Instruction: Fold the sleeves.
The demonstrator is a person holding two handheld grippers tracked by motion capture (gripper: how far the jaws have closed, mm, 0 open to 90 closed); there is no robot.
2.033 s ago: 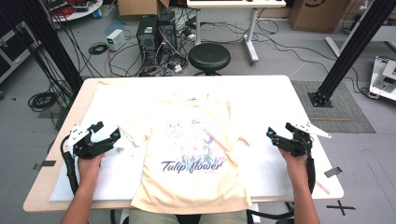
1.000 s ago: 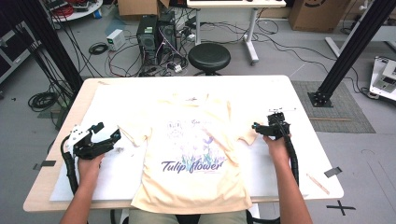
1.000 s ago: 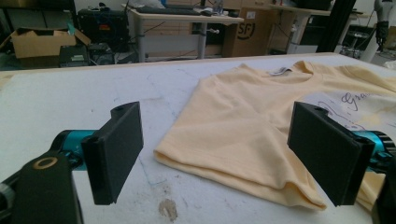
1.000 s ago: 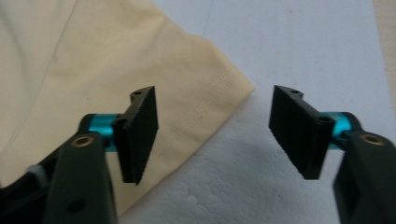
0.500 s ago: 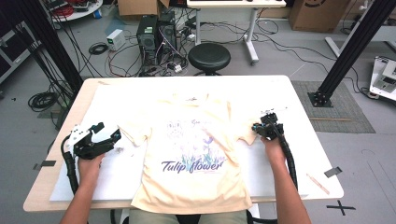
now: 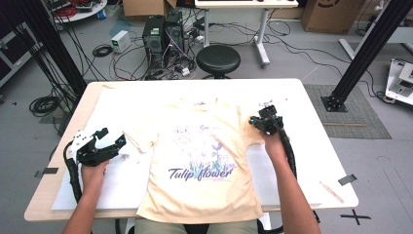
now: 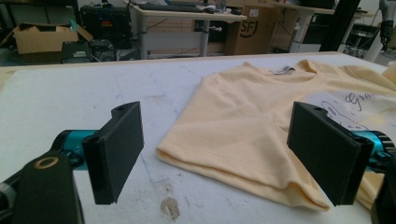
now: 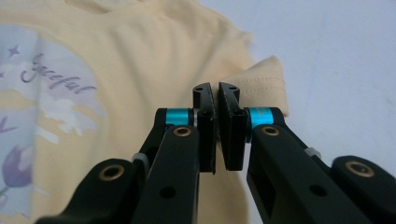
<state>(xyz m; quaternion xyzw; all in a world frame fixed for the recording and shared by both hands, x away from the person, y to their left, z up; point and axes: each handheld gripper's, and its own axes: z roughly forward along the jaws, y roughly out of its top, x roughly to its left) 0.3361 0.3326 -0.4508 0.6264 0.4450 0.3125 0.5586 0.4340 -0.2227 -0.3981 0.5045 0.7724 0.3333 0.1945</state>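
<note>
The shirt (image 6: 202,161) lies flat mid-table, collar far, hem near, long axis near to far. The right gripper (image 6: 265,122), forearm stretched forward, is clenched on its right sleeve (image 8: 259,86). The left gripper (image 6: 109,144) rests left of the shirt, jaws spread wide.

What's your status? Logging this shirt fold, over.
Left gripper open, beside left sleeve. Right gripper shut on right sleeve. T-shirt flat on table. Nothing in the way.
</note>
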